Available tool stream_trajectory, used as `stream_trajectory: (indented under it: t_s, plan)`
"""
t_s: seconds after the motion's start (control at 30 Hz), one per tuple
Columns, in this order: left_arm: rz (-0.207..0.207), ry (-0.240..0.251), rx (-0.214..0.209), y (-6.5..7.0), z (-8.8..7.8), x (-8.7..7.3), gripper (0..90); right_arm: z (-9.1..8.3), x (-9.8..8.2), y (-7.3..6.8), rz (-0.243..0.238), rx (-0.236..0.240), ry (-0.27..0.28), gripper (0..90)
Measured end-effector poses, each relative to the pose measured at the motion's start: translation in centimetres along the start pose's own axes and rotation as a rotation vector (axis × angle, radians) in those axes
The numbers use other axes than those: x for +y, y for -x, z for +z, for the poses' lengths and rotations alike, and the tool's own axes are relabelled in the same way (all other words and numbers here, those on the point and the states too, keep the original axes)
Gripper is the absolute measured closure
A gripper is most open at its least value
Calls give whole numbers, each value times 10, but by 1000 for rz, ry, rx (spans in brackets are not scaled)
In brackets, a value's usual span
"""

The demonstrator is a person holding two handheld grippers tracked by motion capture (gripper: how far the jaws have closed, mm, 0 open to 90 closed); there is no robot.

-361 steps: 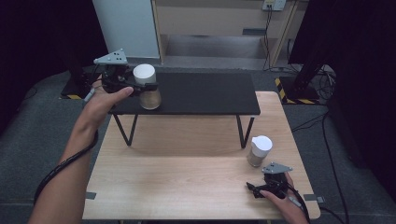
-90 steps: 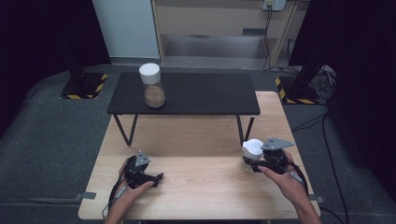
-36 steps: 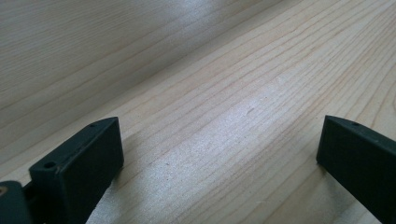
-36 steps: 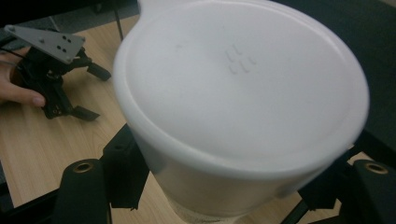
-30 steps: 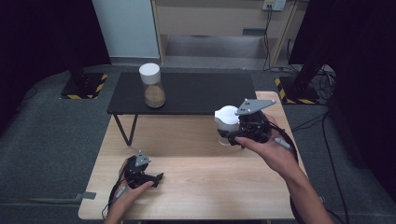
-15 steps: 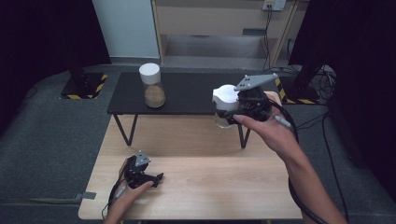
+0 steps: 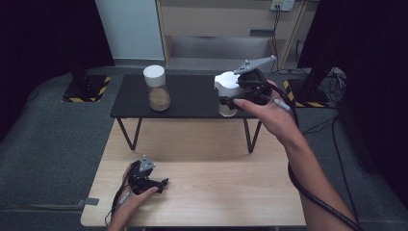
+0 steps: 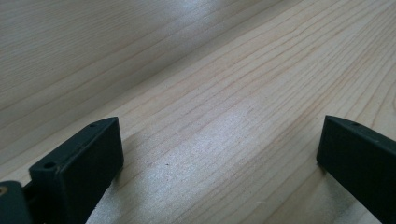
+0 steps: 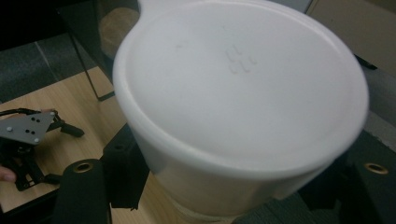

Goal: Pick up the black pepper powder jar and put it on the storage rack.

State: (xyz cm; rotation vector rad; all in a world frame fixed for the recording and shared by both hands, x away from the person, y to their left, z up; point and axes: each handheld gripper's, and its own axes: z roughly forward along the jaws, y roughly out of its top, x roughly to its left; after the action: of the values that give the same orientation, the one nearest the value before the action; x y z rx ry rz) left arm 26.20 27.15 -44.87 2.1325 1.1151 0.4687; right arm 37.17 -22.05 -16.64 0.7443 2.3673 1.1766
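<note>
The right gripper point(image 7: 230, 96) was clamped on a jar point(image 7: 227, 94), its jaws pressed against the sides just under the white lid point(image 7: 227, 80). In the right gripper view that lid point(image 9: 243, 79) loomed large and close, with the two black jaws hugging the body beneath it on either side. The person's right hand point(image 7: 269, 110) held gripper and jar up at the front right part of the black shelf point(image 7: 187, 96), the jar at about the height of the shelf top; whether its base touched the shelf could not be told. A cable point(image 7: 312, 192) trailed from the gripper down along the forearm.

Well to the left on the same shelf stood a second jar point(image 7: 156, 89), upright, white-lidded, with brown contents in its lower half. The two jars were well apart.

The left gripper point(image 7: 156, 184) lay low on the wooden table point(image 7: 231, 192) near its front left corner, held in the left hand point(image 7: 132, 197). Its jaws stood wide apart with nothing between them; the left gripper view showed bare wood grain point(image 8: 210, 116) between the two black fingers point(image 8: 84, 158). From the right gripper view, the left gripper point(image 9: 28, 140) could be seen far below on the tabletop.

The shelf stood on thin black legs point(image 7: 127, 134) at the table's far edge.
</note>
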Motion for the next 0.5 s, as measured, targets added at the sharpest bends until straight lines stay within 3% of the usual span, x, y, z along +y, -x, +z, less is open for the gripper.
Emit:
stream_trajectory:
  t_s: [0.5]
  plan:
    - [1,-1,-1,0,0,0,0,34,13,13,18,21,-12,316]
